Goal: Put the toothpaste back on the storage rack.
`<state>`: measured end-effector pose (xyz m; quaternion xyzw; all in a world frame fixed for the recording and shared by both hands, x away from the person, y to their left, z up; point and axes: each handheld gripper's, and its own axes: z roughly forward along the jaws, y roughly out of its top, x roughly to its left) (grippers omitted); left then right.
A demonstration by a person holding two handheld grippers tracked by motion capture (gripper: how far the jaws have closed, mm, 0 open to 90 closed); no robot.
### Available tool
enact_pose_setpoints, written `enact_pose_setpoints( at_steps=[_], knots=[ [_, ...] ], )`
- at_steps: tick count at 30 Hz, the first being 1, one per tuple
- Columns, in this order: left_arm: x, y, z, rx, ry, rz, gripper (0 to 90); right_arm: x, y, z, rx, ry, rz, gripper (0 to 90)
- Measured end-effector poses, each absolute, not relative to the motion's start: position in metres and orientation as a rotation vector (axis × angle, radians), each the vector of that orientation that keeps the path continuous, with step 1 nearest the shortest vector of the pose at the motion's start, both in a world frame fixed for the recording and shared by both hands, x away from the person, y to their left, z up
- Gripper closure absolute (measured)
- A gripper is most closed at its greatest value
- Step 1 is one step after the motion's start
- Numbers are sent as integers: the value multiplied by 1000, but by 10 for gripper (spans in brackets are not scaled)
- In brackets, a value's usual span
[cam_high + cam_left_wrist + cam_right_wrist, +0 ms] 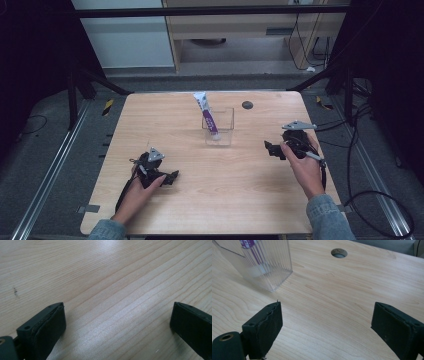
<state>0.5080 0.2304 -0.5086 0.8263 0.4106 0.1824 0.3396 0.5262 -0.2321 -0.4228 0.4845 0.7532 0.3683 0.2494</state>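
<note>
Item: purple-and-white tube (206,113), standing in clear ribbed plastic container (218,131) near centre of wooden table (165,130), toward far edge.
Orientation: long axis running steeply upward, leaning left and away in high view; white cap end resting low inside container, flat crimped end pointing up and projecting above rim.
Left gripper (170,178): resting low over near-left part of table, well apart from container; jaws spread wide, gripping nothing, bare wood lying between them in left gripper view.
Right gripper (270,148): hovering right of container, near but not touching; jaws likewise parted and empty, pointing toward container corner (262,267) and round cable hole (339,252).
Step, judged: either tube already placed and both tools idling, or approach for lifting tube not yet begun; impossible telling which.
Next move, if retrieving: bringing right gripper above rim, aligning jaws across projecting flat end, closing, drawing out along tube's lean, steadying light container meanwhile.
</note>
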Motion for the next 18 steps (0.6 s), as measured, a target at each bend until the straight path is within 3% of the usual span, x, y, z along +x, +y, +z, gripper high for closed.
enact_pose_setpoints(
  at_steps=[18],
  knots=[
    [508,230,-509,2151,1069,475,0,541,-259,-472,1461,2066,938,136]
  ],
)
